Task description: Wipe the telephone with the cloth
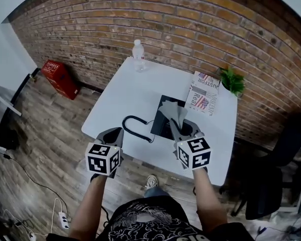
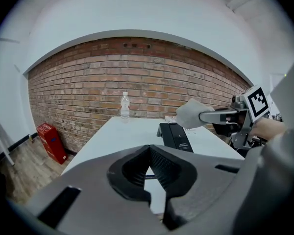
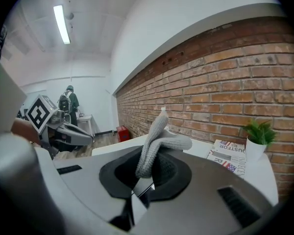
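Brick wall (image 1: 190,19) fills the back in all 3 views. White table (image 1: 125,92) is next; only the head view shows all of it, plus a black chair (image 1: 276,174) on the right. Red box (image 1: 60,78) sits on the floor by the wall, left of the table. The telephone (image 1: 161,120) is black and lies near the table's front edge, w/ a black cord (image 1: 133,117) looping out on its left; the right gripper view doesn't show the phone at all. Newspaper (image 1: 203,92) and a small green plant (image 1: 232,79) are at the far right corner; clear bottle (image 1: 138,55) stands at the far edge.

My right gripper (image 3: 144,177) is pinched tight on the grey cloth (image 3: 157,141); the cloth sticks up past the tips. The left gripper view shows it from the side: cloth is in the air over the phone, not touching. My left gripper (image 2: 149,148) has its tips pressed together w/ nothing in them; it's at the front edge, left of the phone. Only the right gripper view shows a ceiling light (image 3: 61,23) and a person (image 3: 69,104) far off.
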The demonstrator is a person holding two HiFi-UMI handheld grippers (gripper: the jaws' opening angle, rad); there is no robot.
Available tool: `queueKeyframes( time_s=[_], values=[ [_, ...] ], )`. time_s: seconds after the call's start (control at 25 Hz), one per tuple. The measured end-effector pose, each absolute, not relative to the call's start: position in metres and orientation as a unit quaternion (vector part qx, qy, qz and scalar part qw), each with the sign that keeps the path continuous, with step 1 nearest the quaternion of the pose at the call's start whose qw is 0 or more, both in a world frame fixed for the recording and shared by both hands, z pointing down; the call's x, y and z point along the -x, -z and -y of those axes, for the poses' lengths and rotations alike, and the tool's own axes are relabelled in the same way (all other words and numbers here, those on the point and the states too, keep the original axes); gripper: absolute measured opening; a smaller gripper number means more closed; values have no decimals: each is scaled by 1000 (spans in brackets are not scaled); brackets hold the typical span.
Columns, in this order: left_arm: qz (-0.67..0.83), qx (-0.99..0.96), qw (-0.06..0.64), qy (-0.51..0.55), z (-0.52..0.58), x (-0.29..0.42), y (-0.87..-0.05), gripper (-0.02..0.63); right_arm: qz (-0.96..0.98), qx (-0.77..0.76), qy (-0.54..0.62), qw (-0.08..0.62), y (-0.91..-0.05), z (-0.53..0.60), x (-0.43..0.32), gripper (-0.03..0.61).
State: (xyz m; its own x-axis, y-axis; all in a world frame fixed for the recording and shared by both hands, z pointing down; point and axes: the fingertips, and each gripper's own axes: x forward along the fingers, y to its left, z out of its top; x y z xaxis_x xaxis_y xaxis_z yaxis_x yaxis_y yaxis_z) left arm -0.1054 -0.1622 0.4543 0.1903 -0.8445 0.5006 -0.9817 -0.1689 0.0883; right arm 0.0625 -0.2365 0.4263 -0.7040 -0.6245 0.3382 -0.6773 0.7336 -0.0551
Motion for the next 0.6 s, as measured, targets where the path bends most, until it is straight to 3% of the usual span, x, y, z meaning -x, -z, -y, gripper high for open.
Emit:
queueKeyframes(
  time_s=[0.6],
  values=[
    [587, -760, 216, -174, 226, 107, -468, 6, 891, -415, -52, 175, -451, 342, -50, 12]
  ],
)
